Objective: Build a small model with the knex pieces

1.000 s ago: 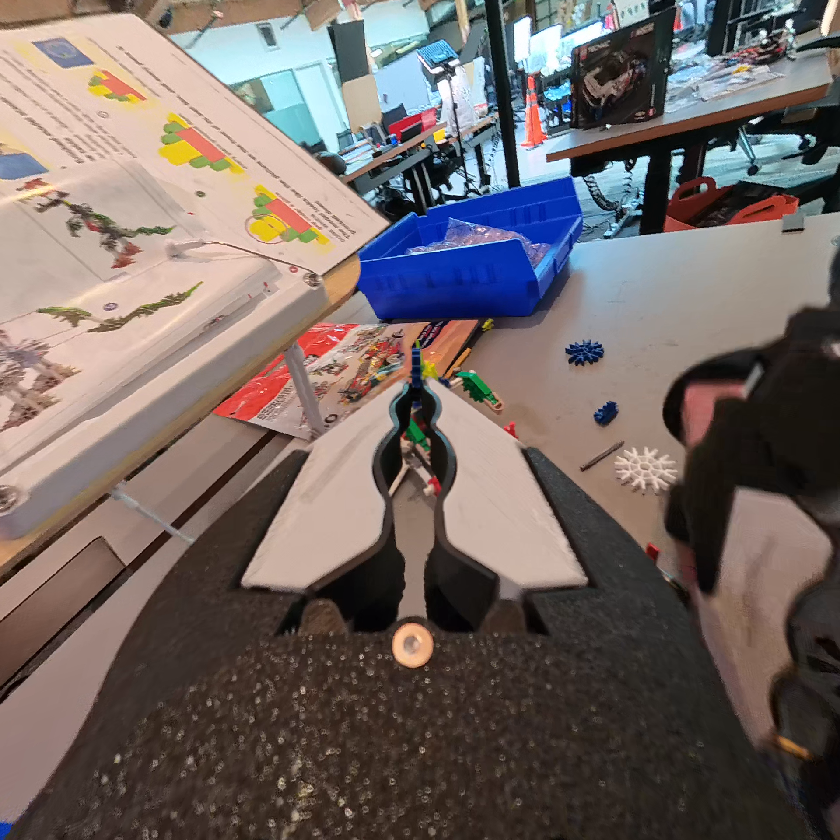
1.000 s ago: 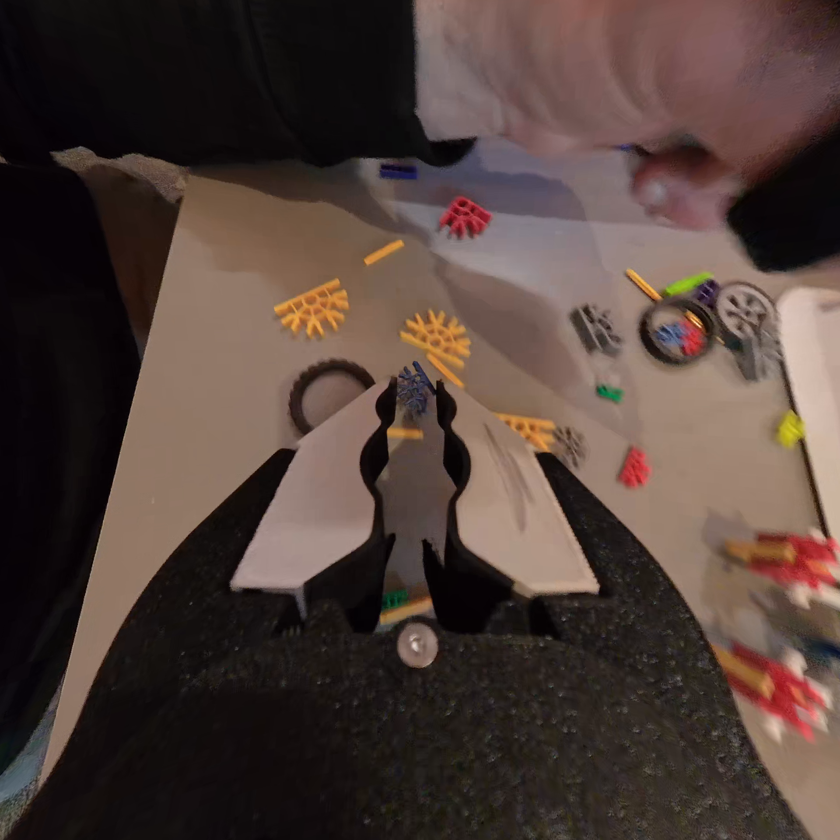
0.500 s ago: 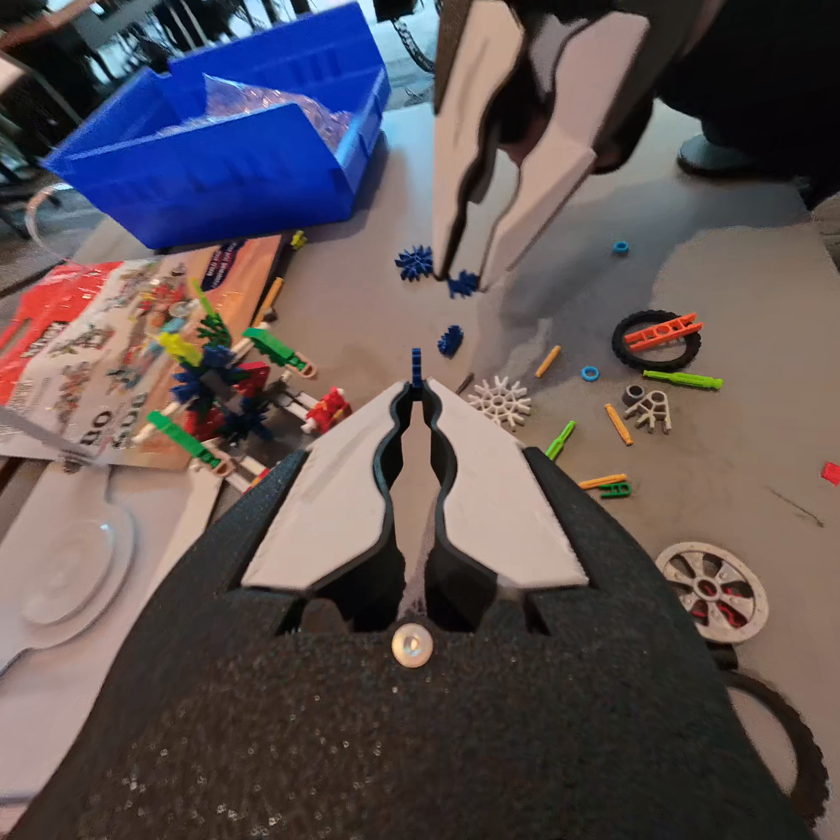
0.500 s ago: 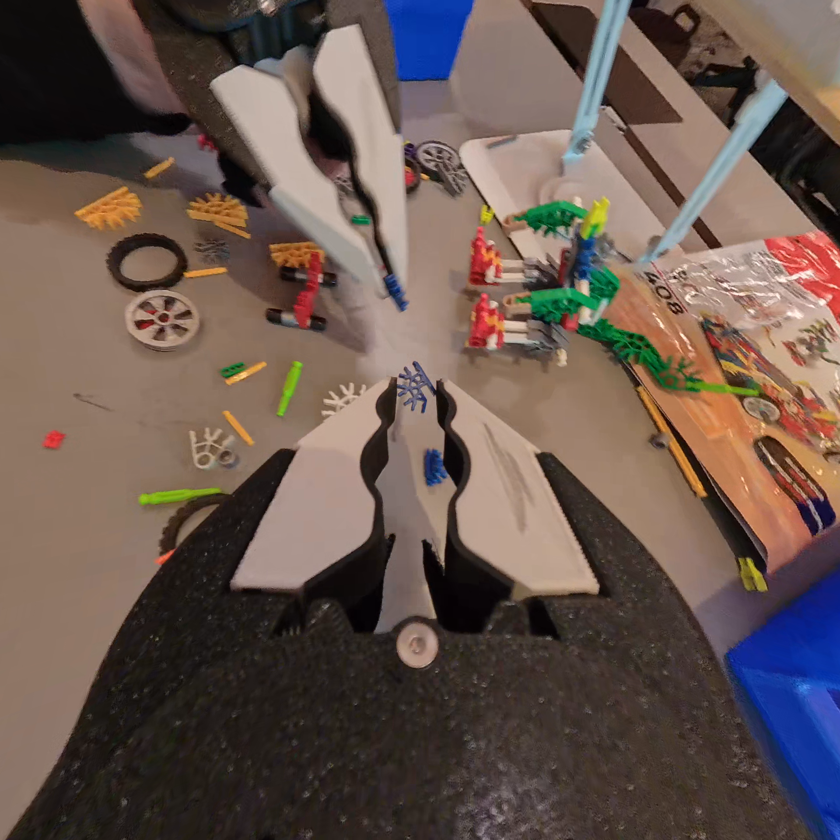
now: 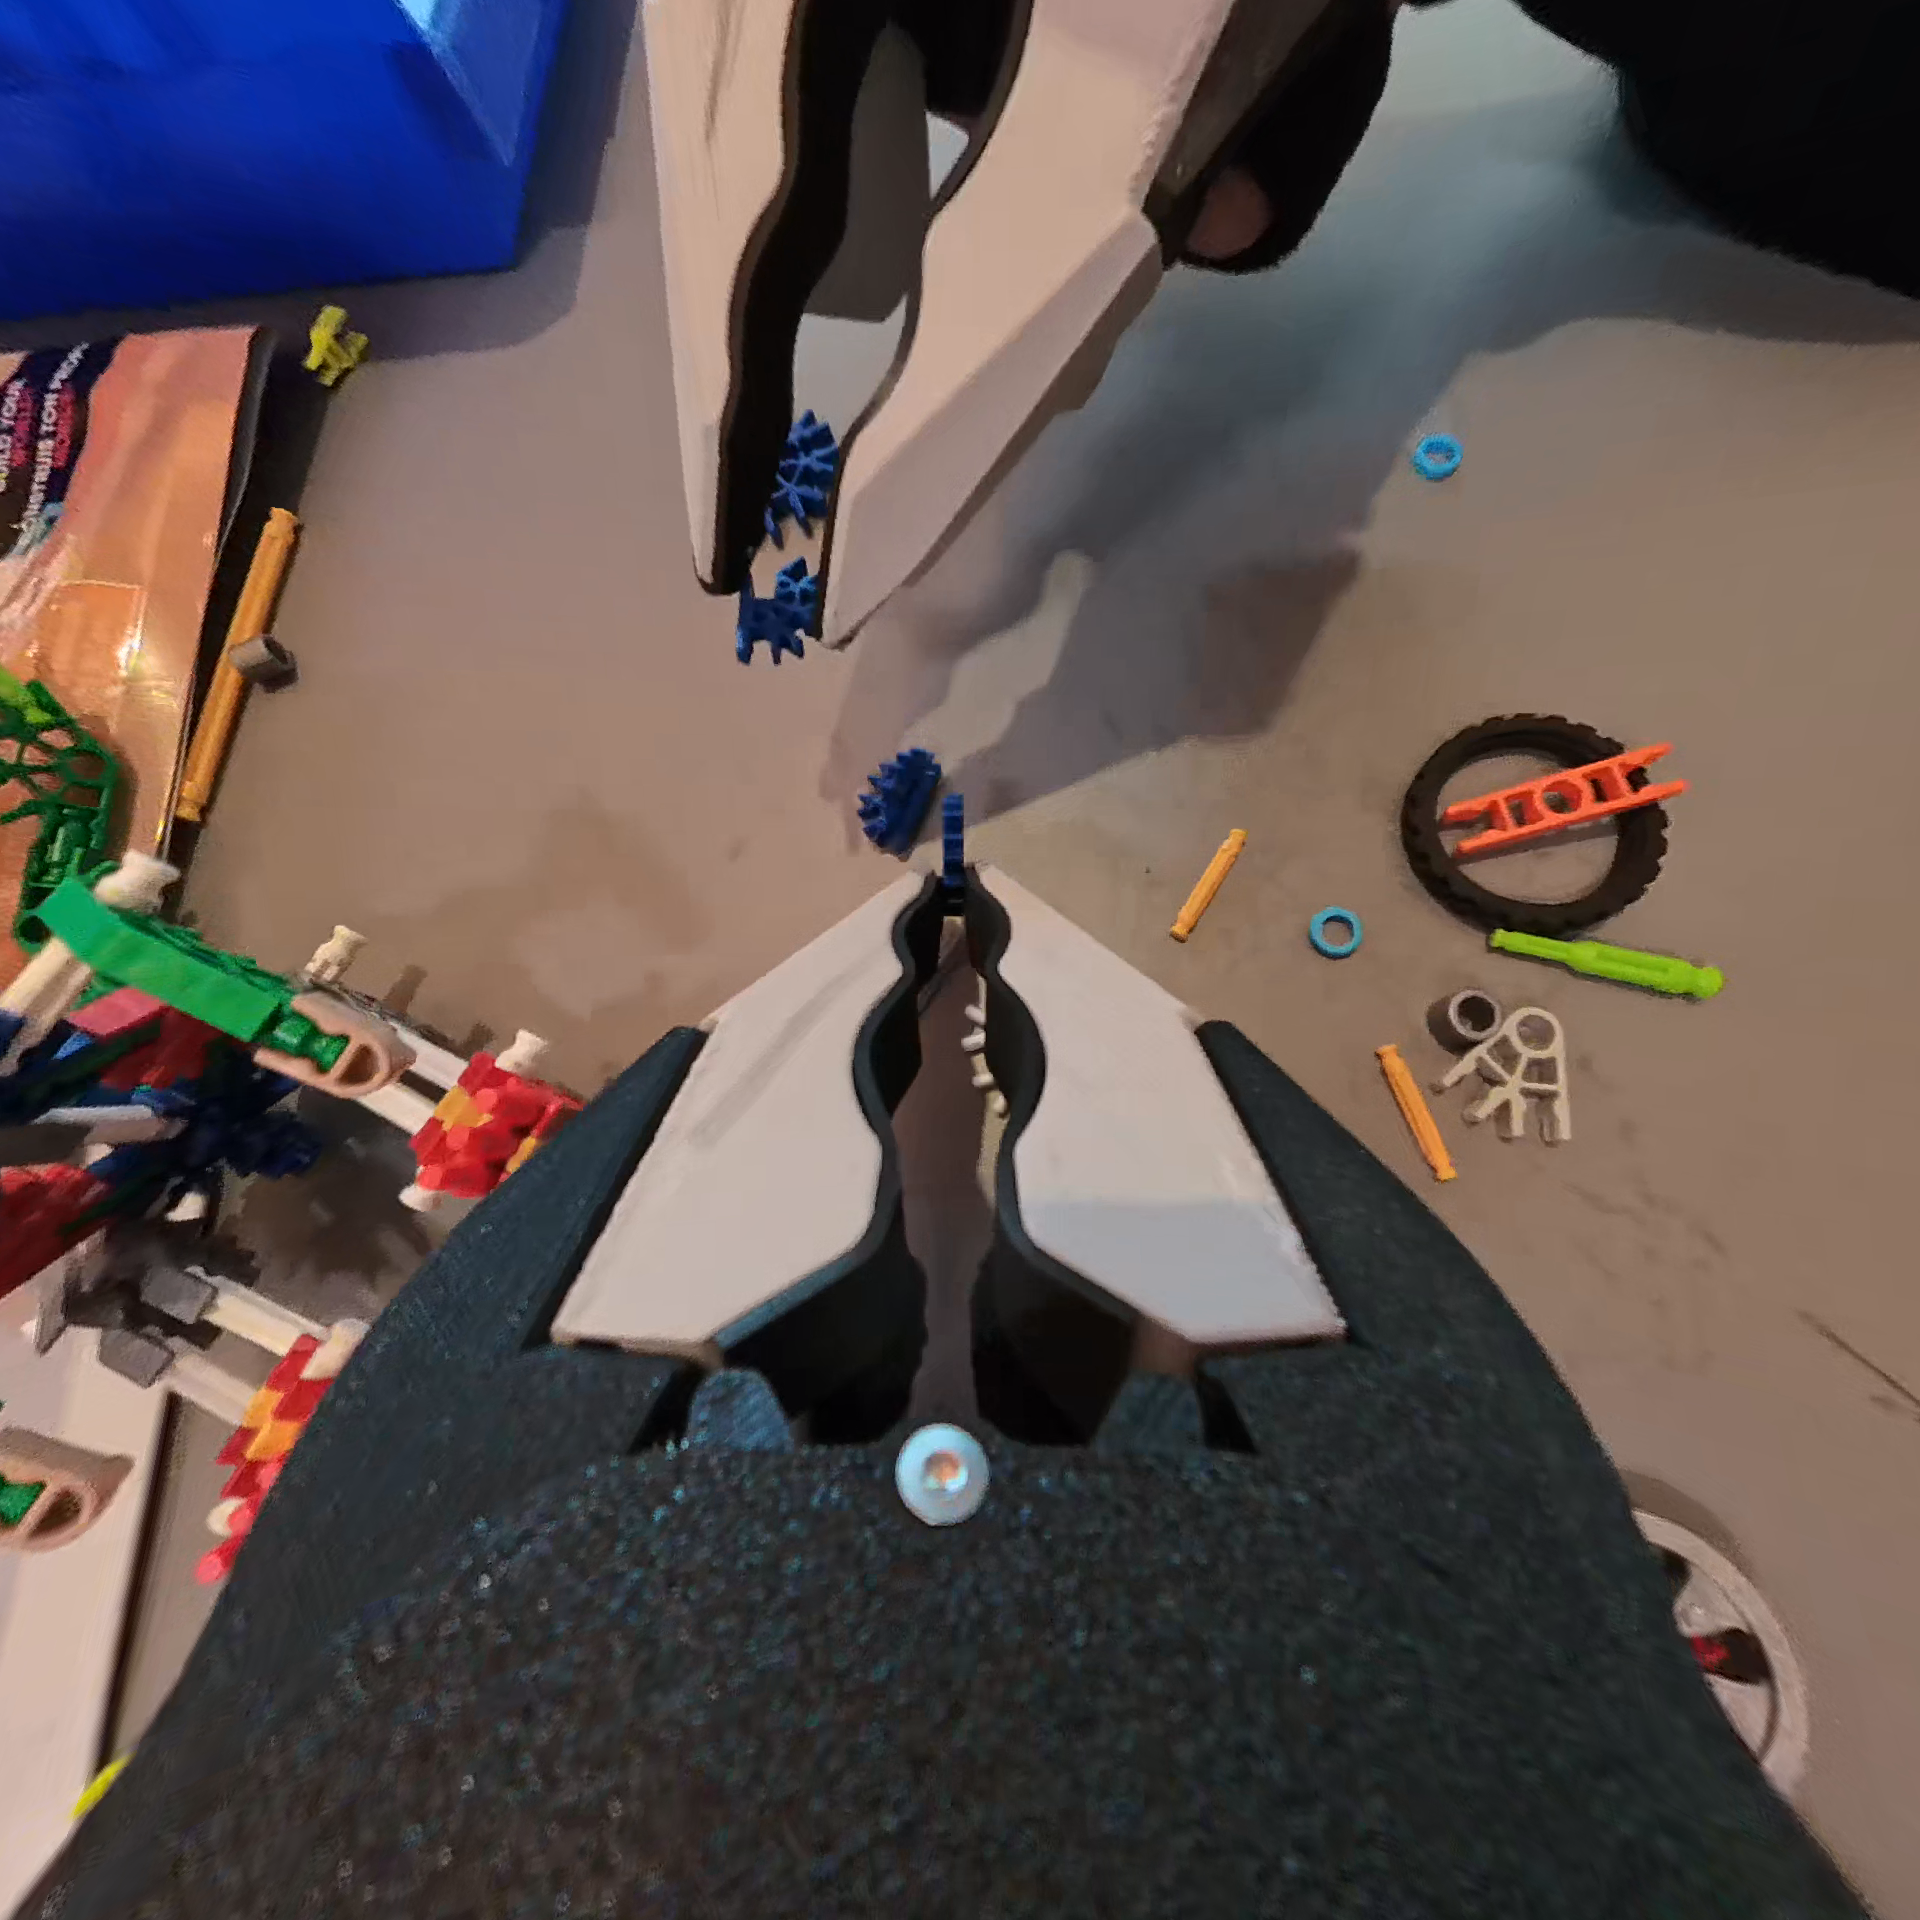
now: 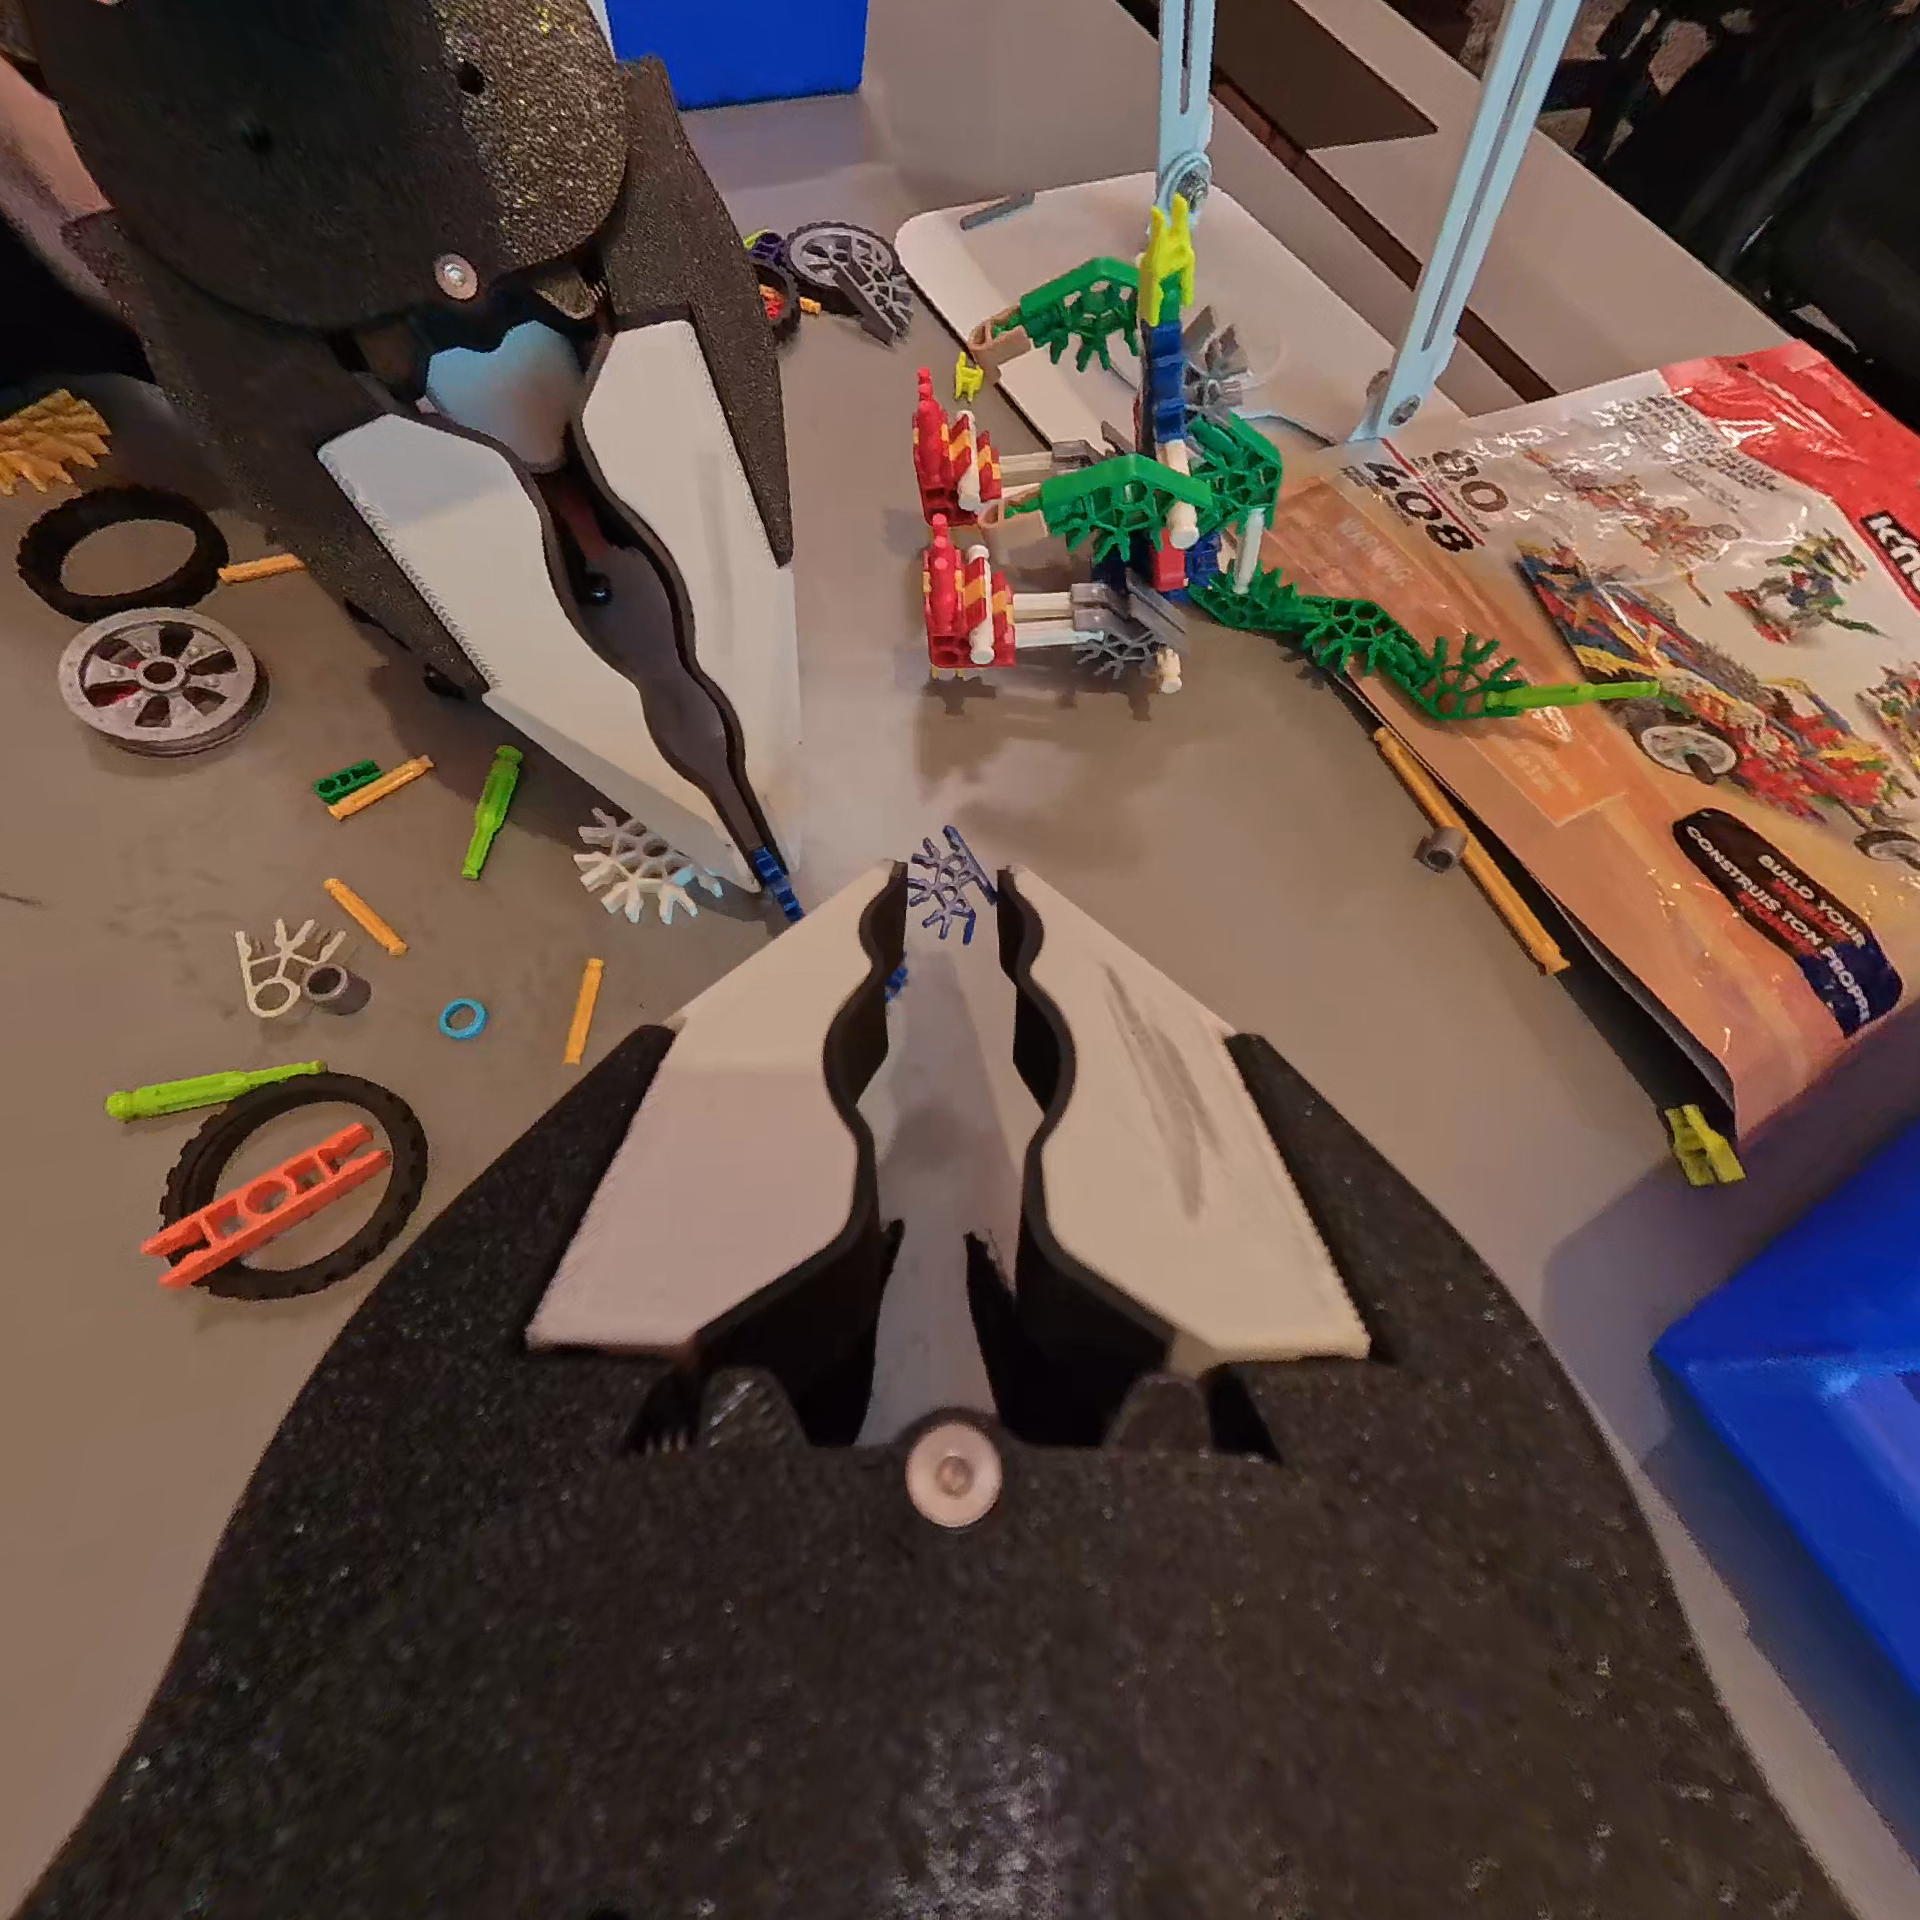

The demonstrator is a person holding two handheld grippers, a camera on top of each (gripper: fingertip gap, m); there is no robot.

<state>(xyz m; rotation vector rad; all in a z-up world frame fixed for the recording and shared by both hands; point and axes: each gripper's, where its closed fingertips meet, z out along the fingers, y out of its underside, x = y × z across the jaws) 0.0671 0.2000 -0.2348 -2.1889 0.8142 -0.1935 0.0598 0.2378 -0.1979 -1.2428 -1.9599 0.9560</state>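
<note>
2 tools, each clamped on a blue connector, have drawn nearer: left tool (image 5: 948,896), right tool (image 6: 948,891).

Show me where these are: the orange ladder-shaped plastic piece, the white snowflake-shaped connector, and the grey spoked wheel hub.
orange ladder-shaped plastic piece (image 5: 1556,802): left wrist view, on its middle rungs.
white snowflake-shaped connector (image 6: 636,869): right wrist view, on its hub.
grey spoked wheel hub (image 6: 159,676): right wrist view, on its centre.

Printed writing and numbers on red-orange toy-kit bag (image 6: 1662,665), table right; wording left uncopied.
</note>
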